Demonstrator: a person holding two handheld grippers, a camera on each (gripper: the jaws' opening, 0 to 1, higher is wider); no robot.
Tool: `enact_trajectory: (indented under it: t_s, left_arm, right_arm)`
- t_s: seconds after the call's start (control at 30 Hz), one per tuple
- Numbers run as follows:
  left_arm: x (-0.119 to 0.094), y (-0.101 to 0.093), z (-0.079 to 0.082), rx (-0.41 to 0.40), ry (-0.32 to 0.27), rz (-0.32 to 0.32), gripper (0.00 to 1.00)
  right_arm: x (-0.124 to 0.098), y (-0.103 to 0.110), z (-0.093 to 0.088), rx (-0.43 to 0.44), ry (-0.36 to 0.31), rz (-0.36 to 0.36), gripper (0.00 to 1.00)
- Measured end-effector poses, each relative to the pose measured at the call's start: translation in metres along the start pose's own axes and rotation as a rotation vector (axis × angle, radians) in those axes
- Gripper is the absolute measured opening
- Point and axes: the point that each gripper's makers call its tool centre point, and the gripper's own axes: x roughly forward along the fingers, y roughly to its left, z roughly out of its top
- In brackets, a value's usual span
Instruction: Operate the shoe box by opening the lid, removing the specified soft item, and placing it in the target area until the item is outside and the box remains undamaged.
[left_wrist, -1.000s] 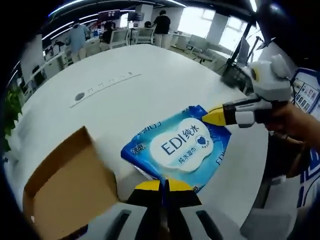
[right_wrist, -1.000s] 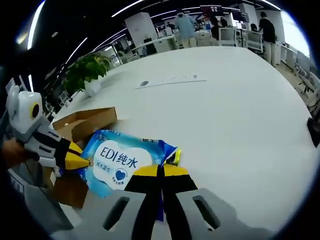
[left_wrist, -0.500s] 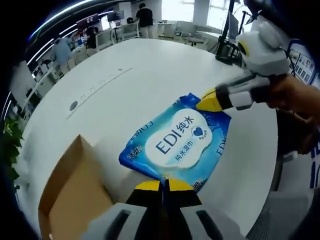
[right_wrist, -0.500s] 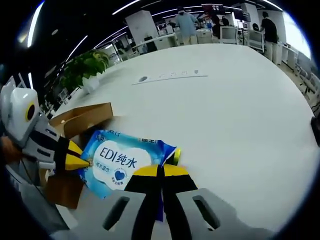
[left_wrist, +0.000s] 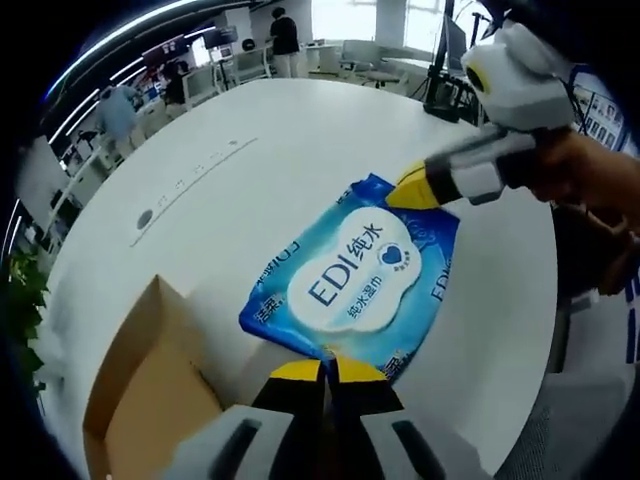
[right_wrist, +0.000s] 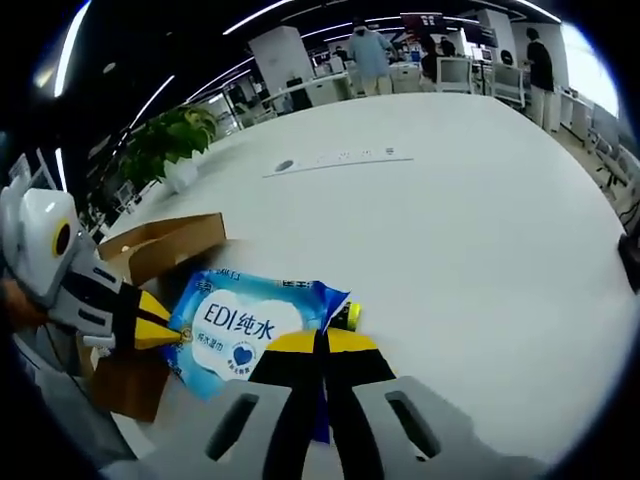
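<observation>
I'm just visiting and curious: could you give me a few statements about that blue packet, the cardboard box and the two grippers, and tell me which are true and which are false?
1. Both grippers pinch the blue wet wipes pack, one at each end. True: left gripper, right gripper.
2. The pack is inside the cardboard box. False: it is outside, held over the white table beside the box.
3. A potted plant stands at the table's far edge. True.
4. The pack's label is red. False: it is white with blue lettering.
</observation>
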Motion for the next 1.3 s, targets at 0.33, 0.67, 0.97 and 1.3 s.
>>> enact_trajectory:
  t_s: [0.33,0.67,0.97,1.3]
  left_arm:
    - [-0.01,0.005,0.002,-0.039,-0.027,0.001,0.06]
    - [-0.03,0.0,0.014,-0.099,-0.111,-0.042,0.19]
    - [-0.05,-0.004,0.017,-0.122,-0.187,-0.072,0.29]
    - [-0.075,0.001,0.005,-0.162,-0.241,-0.089,0.37]
  right_arm:
    - [0.0,-0.001,-0.001,-0.033,0.003,-0.008,0.04]
    - [-0.008,0.002,0.001,-0.063,-0.005,-0.014,0.18]
    - [-0.026,0.008,0.007,-0.107,-0.016,-0.016,0.22]
    - [-0.05,0.024,0.01,-0.167,-0.018,-0.011,0.27]
